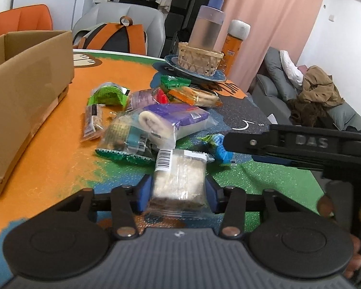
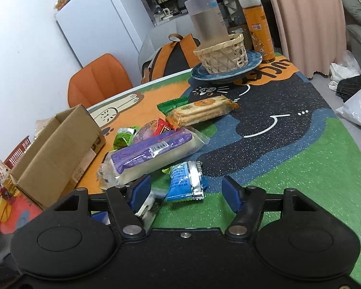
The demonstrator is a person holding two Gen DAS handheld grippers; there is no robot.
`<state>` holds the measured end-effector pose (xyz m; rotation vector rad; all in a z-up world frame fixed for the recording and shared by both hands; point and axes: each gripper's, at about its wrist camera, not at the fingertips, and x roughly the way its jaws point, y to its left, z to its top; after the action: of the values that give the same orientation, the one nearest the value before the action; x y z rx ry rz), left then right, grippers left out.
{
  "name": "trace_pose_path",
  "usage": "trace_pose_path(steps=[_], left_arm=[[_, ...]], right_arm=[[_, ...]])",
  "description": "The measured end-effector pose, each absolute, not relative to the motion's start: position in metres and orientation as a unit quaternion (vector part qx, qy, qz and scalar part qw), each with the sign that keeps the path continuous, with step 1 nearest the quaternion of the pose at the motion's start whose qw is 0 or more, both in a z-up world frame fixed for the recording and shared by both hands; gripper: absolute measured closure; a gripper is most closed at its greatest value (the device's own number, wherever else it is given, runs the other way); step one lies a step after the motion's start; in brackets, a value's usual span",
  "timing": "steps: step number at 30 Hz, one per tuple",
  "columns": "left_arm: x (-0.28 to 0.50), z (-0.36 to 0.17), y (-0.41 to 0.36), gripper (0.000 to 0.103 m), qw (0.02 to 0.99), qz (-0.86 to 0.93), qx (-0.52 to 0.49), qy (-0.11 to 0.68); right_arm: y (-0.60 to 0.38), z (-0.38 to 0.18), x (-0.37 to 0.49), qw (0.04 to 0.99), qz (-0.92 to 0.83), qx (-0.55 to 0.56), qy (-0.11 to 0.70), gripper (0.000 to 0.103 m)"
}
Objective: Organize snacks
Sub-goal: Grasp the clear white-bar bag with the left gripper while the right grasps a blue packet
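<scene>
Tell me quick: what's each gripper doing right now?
Left gripper: closed on a clear-wrapped pale snack cake.
Right gripper: open, holding nothing, just short of the blue snack packet on the mat.

Clear-wrapped pale rice cake snack [image 1: 178, 175] pinched upright. Mixed wrapped snack pile [image 1: 142, 118] at 12 o'clock; open brown cardboard box [image 1: 24, 91] at 10 o'clock.
</scene>
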<state>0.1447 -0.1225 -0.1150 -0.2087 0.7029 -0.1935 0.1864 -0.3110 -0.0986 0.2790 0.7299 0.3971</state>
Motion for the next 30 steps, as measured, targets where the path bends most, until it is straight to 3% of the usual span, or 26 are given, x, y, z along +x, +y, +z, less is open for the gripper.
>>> trace_pose_path(steps=[7, 9, 11, 12, 30], left_arm=[[0.136, -0.113, -0.115, 0.06, 0.928, -0.093, -0.111, 0.343], [0.133, -0.112, -0.113, 0.061, 0.928, -0.093, -0.111, 0.342], [0.13, -0.11, -0.109, 0.061, 0.928, -0.093, -0.115, 0.341], [0.127, -0.109, -0.107, 0.061, 0.929, -0.094, -0.117, 0.339], [0.093, -0.081, -0.084, 0.064, 0.941, -0.092, -0.136, 0.295]], right_arm=[[-0.298, -0.102, 0.193, 0.903, 0.196, 0.124, 0.361, 0.045], [-0.294, -0.106, 0.194, 0.902, 0.195, 0.118, 0.366, 0.05], [-0.291, -0.11, 0.195, 0.9, 0.191, 0.117, 0.373, 0.065], [-0.291, -0.11, 0.194, 0.902, 0.188, 0.116, 0.369, 0.067], [-0.284, -0.066, 0.161, 0.915, 0.215, 0.124, 0.318, 0.069]])
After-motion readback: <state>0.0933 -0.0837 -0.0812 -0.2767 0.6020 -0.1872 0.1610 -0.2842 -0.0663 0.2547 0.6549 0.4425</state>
